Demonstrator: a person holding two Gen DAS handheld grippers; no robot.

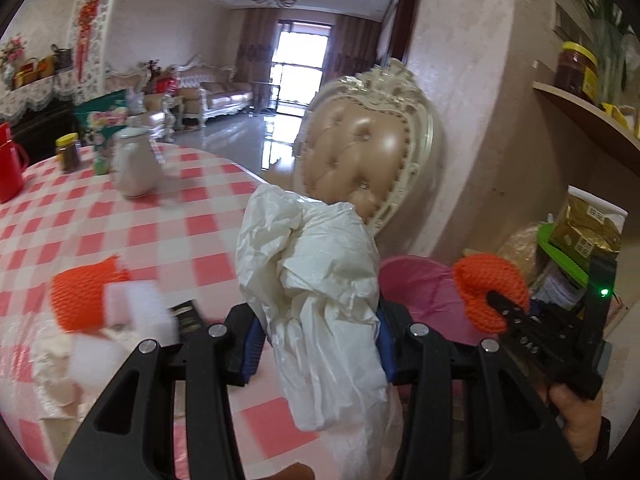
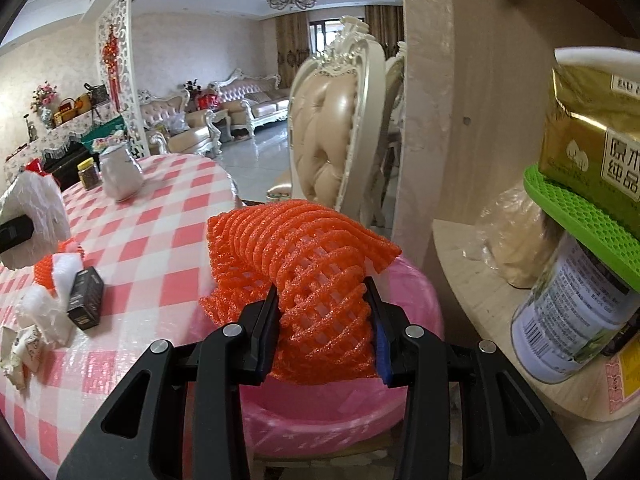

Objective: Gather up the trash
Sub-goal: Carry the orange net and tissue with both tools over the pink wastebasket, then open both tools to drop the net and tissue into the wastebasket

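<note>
My left gripper [image 1: 320, 340] is shut on a crumpled white plastic bag [image 1: 316, 276] and holds it above the table edge, beside the pink-lined trash bin [image 1: 416, 284]. My right gripper [image 2: 322, 312] is shut on an orange foam net [image 2: 304, 256] and holds it over the bin [image 2: 320, 412]. That gripper with its net [image 1: 480, 284] also shows at the right of the left wrist view. On the checked tablecloth [image 1: 140, 232] lie another orange net [image 1: 84, 300], white foam pieces [image 1: 136, 312] and a small dark box [image 2: 86, 298].
A beige padded chair [image 1: 368, 148] stands behind the bin. A shelf [image 2: 480, 280] at the right holds a can [image 2: 572, 324], a bag and boxes. A white jar [image 1: 134, 164], a small jar and a red flask [image 1: 8, 164] stand on the far table.
</note>
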